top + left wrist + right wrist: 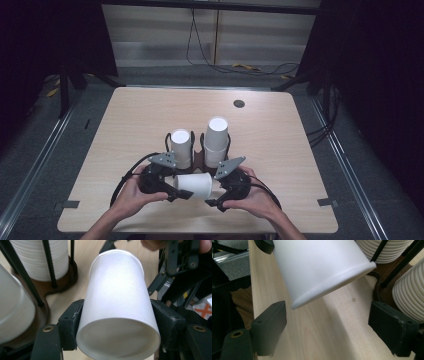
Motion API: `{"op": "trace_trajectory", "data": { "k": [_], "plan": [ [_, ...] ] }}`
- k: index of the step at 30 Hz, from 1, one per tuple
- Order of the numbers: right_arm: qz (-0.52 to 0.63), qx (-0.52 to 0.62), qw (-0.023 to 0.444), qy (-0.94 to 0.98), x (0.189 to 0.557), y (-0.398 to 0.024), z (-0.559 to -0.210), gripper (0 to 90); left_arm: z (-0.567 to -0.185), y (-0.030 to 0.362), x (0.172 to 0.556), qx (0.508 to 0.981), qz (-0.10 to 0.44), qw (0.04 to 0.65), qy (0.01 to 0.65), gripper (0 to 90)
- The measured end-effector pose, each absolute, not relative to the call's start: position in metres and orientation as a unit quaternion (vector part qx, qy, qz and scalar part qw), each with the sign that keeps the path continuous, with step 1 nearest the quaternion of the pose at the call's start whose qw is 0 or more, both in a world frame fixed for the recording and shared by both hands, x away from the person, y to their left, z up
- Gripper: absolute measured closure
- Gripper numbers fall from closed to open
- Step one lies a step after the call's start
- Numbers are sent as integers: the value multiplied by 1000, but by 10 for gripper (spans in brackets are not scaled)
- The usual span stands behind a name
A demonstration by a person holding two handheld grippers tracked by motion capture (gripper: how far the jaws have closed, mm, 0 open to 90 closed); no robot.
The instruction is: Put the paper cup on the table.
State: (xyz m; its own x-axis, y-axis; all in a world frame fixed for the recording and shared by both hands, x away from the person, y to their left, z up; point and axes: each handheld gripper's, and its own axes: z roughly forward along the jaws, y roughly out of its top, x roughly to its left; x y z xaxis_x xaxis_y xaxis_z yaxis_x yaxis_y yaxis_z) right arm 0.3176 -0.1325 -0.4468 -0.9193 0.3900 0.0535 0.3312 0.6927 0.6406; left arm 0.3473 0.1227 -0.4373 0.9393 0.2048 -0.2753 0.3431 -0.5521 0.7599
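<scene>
Paper cup (117,300), base beyond view

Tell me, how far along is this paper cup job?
One loose paper cup is out of the two stacks in the holder. The left gripper grips it lying sideways just above the table, pads pressed on its sides. The right gripper stands open with nothing between its jaws. Probably still to come: setting the cup down or handing it over.
</scene>
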Motion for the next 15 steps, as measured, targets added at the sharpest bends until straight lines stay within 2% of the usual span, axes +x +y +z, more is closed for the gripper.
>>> {"op": "trace_trajectory", "data": {
  "k": [15],
  "plan": [
    [417,222,46,880,319,-150,-449,143,-438,135,349,846,-56,502,169,320]
  ]
}}
